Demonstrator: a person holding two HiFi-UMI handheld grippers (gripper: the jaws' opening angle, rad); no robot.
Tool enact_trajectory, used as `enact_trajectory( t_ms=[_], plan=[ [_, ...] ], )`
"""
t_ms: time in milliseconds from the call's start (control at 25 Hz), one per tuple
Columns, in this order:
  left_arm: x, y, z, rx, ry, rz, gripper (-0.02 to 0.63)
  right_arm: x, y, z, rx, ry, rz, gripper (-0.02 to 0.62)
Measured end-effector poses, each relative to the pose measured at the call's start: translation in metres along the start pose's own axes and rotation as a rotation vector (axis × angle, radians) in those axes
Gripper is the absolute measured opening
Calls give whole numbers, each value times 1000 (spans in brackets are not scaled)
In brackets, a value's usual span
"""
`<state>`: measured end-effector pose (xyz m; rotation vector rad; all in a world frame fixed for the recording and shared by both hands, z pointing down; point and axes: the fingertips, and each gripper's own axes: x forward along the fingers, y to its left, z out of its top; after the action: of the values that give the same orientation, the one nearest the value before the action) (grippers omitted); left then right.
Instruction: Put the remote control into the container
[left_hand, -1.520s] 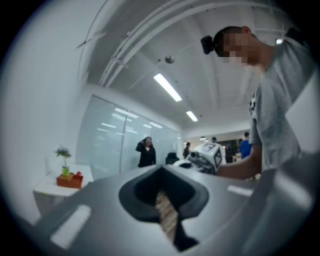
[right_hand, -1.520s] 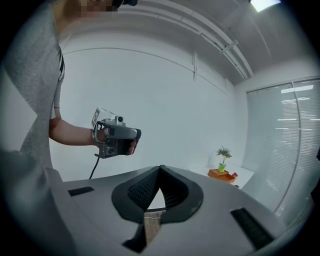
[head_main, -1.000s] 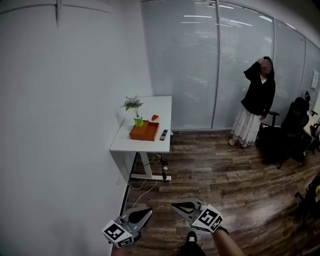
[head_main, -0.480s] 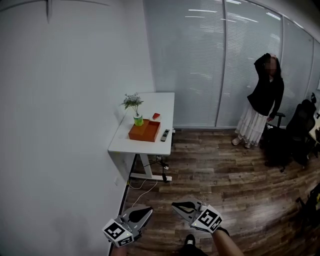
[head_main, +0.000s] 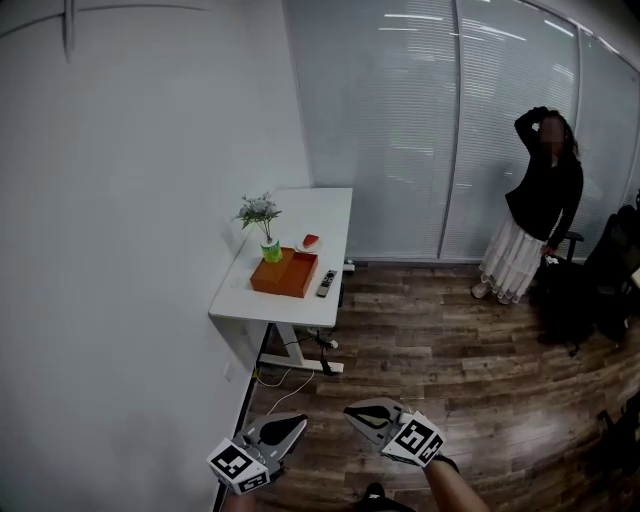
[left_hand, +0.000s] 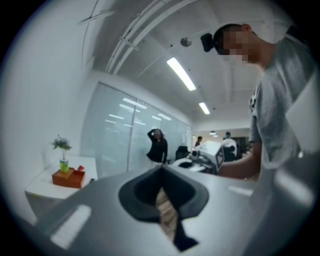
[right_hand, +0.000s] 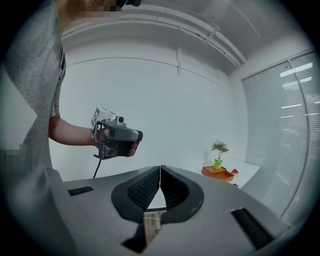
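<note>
A dark remote control (head_main: 326, 283) lies on the white table (head_main: 335, 225) by the wall, just right of an open orange container (head_main: 285, 273). Both are far ahead of me across the wooden floor. My left gripper (head_main: 298, 427) and right gripper (head_main: 352, 412) are low in the head view, side by side, both shut and empty. The left gripper view shows its closed jaws (left_hand: 161, 168) with the orange container (left_hand: 67, 178) far off at the left. In the right gripper view the closed jaws (right_hand: 160, 167) point toward the wall, and the container (right_hand: 217, 173) sits small at the right.
A potted plant (head_main: 262, 222) and a small red object (head_main: 310, 241) stand on the table behind the container. A person (head_main: 540, 205) stands by the glass wall at the right, near a dark office chair (head_main: 610, 270). Cables (head_main: 285, 372) trail under the table.
The table and wall have come closer and shifted slightly left in the head view. The standing person has drifted right. Both grippers keep their place at the bottom, still shut.
</note>
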<state>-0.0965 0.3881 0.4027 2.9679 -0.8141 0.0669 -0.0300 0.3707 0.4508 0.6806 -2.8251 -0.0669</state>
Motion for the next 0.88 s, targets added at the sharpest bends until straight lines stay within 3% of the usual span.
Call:
enact_trajectory(
  t_ms=[240,480,880],
  plan=[
    [45,4,8,46,27,18,-5,-5,-34,-9,-16,19,49,17],
    [58,6,10,27,12,55,-5,-11,-45,-12,-45,15,88,17],
    [79,8,3,16,36,29,-5,-24,-58,-19,-26,22,67,17]
  ],
)
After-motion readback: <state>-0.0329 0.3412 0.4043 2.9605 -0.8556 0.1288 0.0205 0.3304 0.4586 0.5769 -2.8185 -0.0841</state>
